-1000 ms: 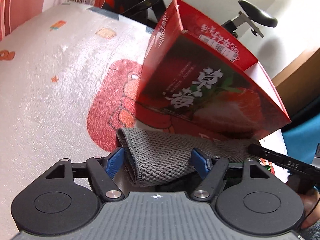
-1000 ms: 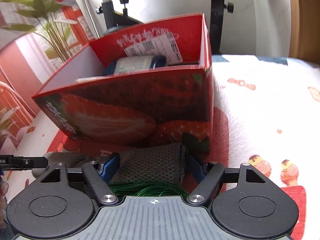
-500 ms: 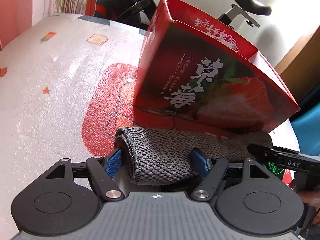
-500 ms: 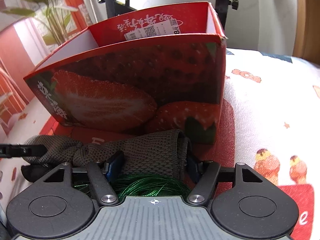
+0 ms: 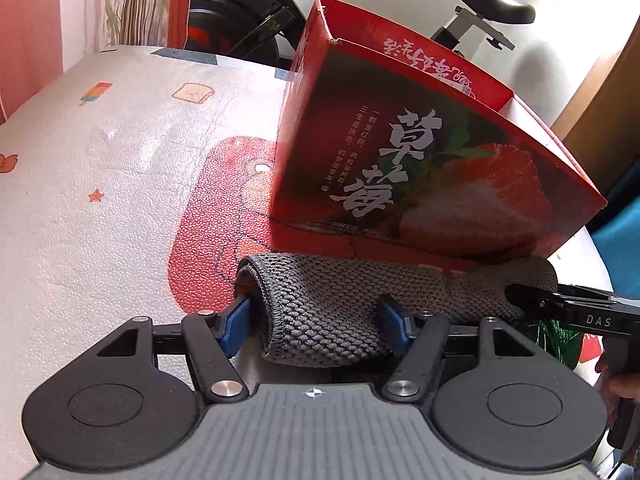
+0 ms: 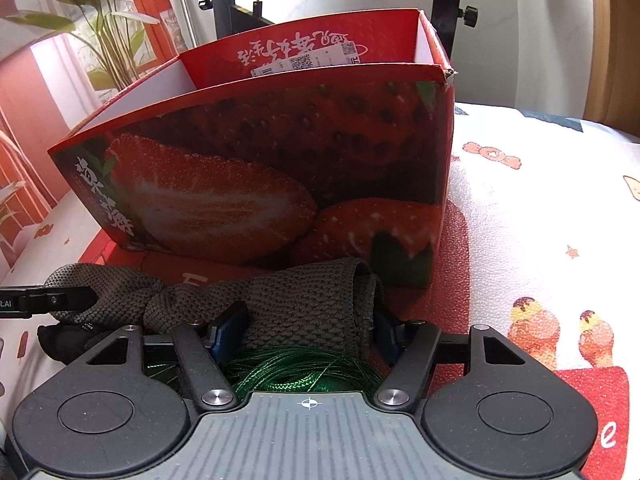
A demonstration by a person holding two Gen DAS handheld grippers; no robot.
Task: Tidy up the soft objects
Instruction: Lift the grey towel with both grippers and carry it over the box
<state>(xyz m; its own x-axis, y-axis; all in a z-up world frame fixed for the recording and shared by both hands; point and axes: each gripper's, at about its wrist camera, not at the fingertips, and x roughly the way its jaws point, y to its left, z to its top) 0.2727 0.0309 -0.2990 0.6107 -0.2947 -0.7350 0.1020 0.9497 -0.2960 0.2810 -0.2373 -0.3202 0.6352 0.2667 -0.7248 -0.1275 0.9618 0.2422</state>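
Note:
A rolled grey knit cloth (image 5: 328,296) lies across the mat in front of a red strawberry box (image 5: 420,168). My left gripper (image 5: 316,318) has its blue pads against the cloth's left end, and its jaws are closing on it. In the right wrist view my right gripper (image 6: 306,334) grips the same cloth (image 6: 304,300) at its other end, close to the box (image 6: 260,184). A bundle of green cord (image 6: 304,368) sits under that end. Each gripper's fingertip shows at the edge of the other's view.
The printed play mat (image 5: 100,200) stretches wide to the left. An exercise bike (image 5: 256,20) stands behind the box. A small black object (image 6: 60,344) lies by the cloth's left end. A potted plant (image 6: 100,12) is at the back left.
Both views have sunk lower against the box, so its inside no longer shows. The cloth has stayed between both pairs of jaws, and the left jaws have narrowed on it.

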